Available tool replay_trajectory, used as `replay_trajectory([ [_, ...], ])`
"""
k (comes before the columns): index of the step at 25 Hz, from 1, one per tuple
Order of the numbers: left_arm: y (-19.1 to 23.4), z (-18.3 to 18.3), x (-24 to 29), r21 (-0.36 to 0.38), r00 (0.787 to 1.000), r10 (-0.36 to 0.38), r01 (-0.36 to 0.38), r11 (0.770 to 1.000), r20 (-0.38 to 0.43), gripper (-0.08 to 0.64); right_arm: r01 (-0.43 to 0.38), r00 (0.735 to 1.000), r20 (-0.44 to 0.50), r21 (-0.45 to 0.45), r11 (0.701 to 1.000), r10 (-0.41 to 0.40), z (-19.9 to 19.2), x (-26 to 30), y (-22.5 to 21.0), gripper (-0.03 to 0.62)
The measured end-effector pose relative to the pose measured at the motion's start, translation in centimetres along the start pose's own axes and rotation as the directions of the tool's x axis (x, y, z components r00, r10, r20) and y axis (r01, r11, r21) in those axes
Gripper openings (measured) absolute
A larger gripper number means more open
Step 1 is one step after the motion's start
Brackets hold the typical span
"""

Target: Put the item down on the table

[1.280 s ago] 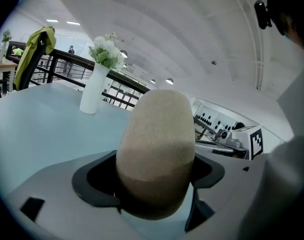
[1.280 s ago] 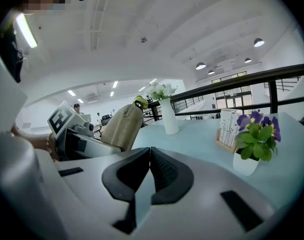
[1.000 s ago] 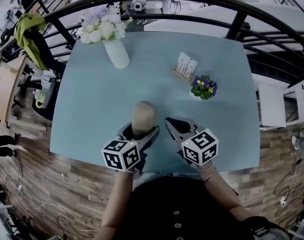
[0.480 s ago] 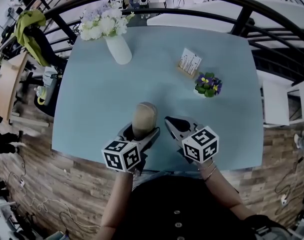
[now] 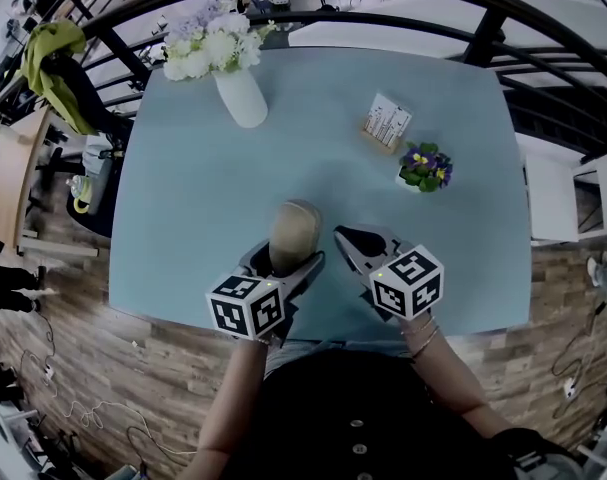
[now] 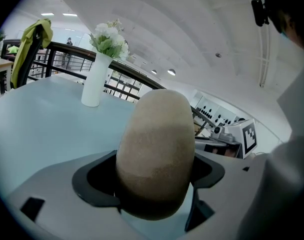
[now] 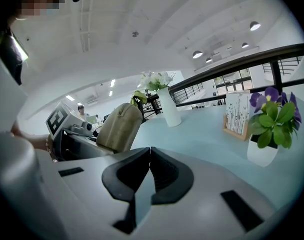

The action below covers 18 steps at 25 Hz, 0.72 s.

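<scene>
Little has moved over the last second. The left gripper (image 5: 288, 258) still clamps the tan pouch (image 5: 295, 230) at the same spot over the near part of the table (image 5: 193, 208), and the right gripper (image 5: 347, 238) has drifted only a touch to the right.

In the left gripper view, the 2 jaws of the left gripper (image 6: 154, 184) press against the lower sides of the pouch (image 6: 157, 144), which stands upright with its rounded top above them. No view shows whether its base touches the tabletop.

Just beside it, the right gripper (image 7: 149, 159) has its 2 jaws drawn together with nothing between them. Its view shows the pouch (image 7: 119, 126) off to its left.

Further out on the right of the pale blue table stands a small white pot of purple flowers (image 5: 423, 168), with a card holder (image 5: 386, 123) just behind it. A white vase of white flowers (image 5: 241, 96) stands near the far left corner, well apart from both. Beyond the table's left side, a green jacket (image 5: 53, 53) hangs over a chair.
</scene>
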<state>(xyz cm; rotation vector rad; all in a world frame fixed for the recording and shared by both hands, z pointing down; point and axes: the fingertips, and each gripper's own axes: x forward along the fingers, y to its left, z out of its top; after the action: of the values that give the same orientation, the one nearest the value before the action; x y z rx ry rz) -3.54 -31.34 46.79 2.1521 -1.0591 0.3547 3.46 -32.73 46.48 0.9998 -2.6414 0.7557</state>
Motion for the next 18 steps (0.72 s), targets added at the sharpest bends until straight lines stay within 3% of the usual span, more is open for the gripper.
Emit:
replay_trajectory([
  [9,2.0,1.5,-0.6,0.013,1.000,-0.016,0.016,1.000,0.000,0.414,0.030,1.000,-0.003,0.003,1.000,-0.030,0.7,1.3,-0.2,0.006],
  [18,3.6,2.4,-0.4,0.115,1.000,0.010,-0.006,0.993,-0.027,0.414,0.049,0.999,-0.012,-0.003,0.999,-0.049,0.3,1.7,-0.7,0.006],
])
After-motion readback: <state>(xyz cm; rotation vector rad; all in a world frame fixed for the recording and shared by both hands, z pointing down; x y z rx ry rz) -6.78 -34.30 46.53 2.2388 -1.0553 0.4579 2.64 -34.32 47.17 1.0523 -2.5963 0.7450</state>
